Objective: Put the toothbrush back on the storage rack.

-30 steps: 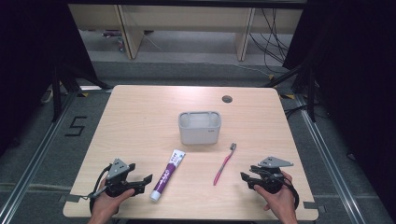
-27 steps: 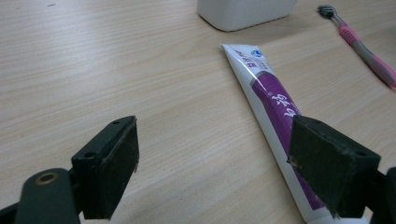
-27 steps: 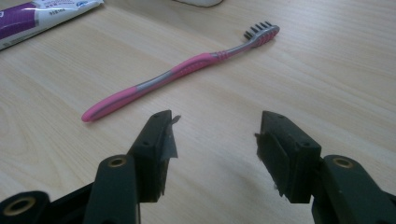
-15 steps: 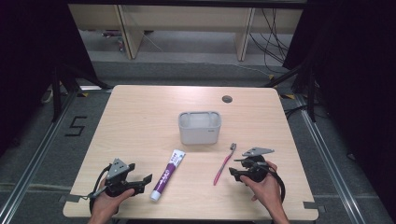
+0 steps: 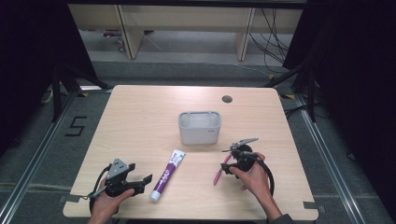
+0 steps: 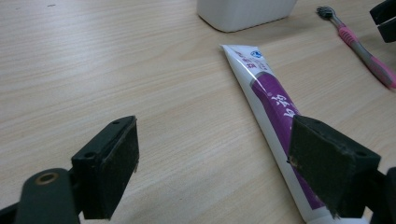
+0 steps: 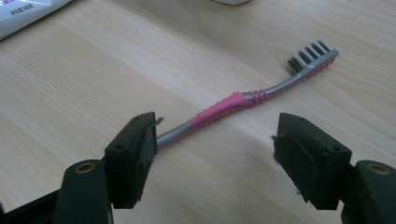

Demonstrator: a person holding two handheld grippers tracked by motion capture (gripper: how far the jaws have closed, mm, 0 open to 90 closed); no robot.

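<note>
Step in hand: approach for pickup of the pink-and-grey plastic toothbrush [image 7: 243, 100]. It lies flat on the light wooden surface [image 5: 140, 121], bristle end toward the white plastic rectangular tub [image 5: 200, 127], just right of the white-and-purple toothpaste tube [image 5: 167, 173].

Your right tongs [image 7: 212, 154] are low over the handle end, jaws wide apart, nothing held. Handle's grey tail runs in by one jaw, touching or not I can't tell; the other jaw stands well off to the side, so the brush isn't centred yet.

Your left tongs [image 6: 229, 163] sit near the front edge, jaws wide, empty, tube just beside one jaw.

Next, as I judge it: shift rt tongs sideways so the handle sits midway btwn jaws, drop to the surface, close on the pink grip section, not the thin tail. Likely destination is the tub. Risk: thin handle rolls or skids out if pinched off-centre.
</note>
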